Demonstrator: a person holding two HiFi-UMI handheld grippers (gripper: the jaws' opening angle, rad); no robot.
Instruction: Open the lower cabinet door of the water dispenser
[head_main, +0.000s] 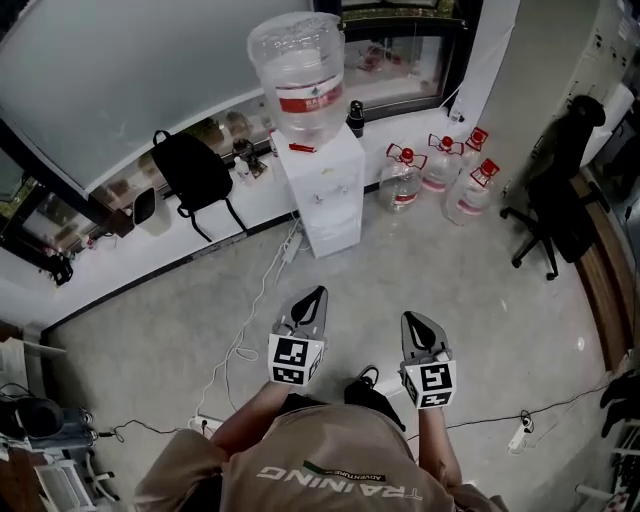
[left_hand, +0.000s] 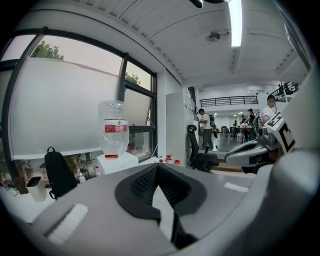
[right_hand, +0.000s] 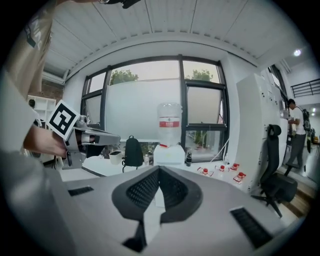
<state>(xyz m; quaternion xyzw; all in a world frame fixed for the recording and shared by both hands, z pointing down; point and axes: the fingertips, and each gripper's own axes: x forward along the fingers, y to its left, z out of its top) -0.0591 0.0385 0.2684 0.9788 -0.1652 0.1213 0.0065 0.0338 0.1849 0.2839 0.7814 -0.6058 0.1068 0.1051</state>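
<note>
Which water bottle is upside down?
The big bottle sitting on top of the white water dispenser, neck down. The three smaller bottles on the floor stand upright, red caps up.

It's an open office floor. A white water dispenser (head_main: 322, 190) stands under tall shaded windows (right_hand: 145, 107), with spare water jugs (head_main: 440, 175) on the bare concrete beside it. A black swivel chair (head_main: 560, 200) is parked nearby, and people (left_hand: 205, 126) stand about in the long strip-lit hall beyond.
</note>
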